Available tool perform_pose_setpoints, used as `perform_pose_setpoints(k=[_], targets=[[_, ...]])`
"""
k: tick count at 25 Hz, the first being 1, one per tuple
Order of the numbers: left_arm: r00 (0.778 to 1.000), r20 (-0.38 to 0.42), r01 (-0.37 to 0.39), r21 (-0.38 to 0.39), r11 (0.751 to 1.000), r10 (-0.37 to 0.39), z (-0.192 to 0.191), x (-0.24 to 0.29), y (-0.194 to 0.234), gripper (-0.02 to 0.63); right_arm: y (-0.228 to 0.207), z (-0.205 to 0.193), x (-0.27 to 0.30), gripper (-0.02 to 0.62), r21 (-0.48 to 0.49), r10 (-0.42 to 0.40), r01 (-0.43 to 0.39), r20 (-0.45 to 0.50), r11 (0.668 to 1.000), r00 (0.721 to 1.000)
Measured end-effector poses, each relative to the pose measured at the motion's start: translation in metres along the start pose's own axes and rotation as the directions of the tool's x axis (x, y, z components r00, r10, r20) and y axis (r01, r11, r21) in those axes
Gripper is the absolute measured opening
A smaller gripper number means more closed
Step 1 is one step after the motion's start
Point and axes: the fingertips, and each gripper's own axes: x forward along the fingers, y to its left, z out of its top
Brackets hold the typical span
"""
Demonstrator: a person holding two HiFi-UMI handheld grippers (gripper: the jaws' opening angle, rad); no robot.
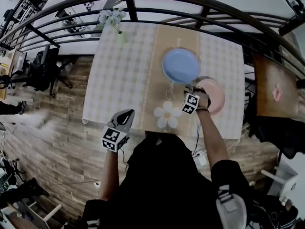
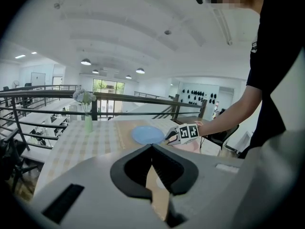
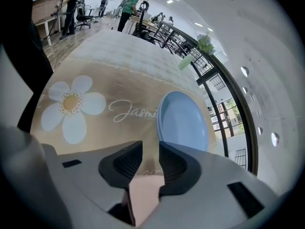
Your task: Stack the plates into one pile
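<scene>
Head view: my left gripper [image 1: 127, 114] hangs at the table's [image 1: 119, 70] near edge, out of the work. My right gripper [image 1: 199, 93] is at the pink plate [image 1: 217, 97] by the right edge. The blue plate [image 1: 180, 65] lies just beyond it, toward the far edge. I judge this step is a pickup: seat the rim deep between the jaws, clamp firmly, lift level, and set the pink plate squarely on the blue one.

Left gripper view: the jaws meet tip to tip with nothing in them.

Right gripper view: the jaws stand parted with the pink plate's rim between them, not yet pinched as far as I can judge.
</scene>
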Motion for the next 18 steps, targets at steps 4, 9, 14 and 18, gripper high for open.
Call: perform_pose_setpoints(k=[4, 9, 14, 18], targets=[[0.999, -0.002, 0.04, 0.014, 0.999, -0.04, -0.002, 0.002, 0.0, 0.002, 0.015, -0.01, -0.008, 0.106, 0.052, -0.007, 0.008, -0.021, 0.999, 1.0], [0.995, -0.009, 0.098, 0.032, 0.995, -0.098, -0.002, 0.004, 0.002, 0.002, 0.035, -0.025, -0.019, 0.106, 0.124, -0.006, 0.014, -0.062, 0.992, 0.998], [0.988, -0.012, 0.154, 0.062, 0.986, -0.154, 0.005, 0.012, -0.002, 0.003, 0.053, -0.047, -0.034, 0.106, 0.194, -0.004, 0.024, -0.102, 0.981, 0.995], [0.98, -0.01, 0.199, 0.081, 0.977, -0.199, 0.01, 0.019, -0.005, 0.002, 0.065, -0.061, -0.044, 0.104, 0.241, -0.006, 0.04, -0.141, 0.97, 0.99]])
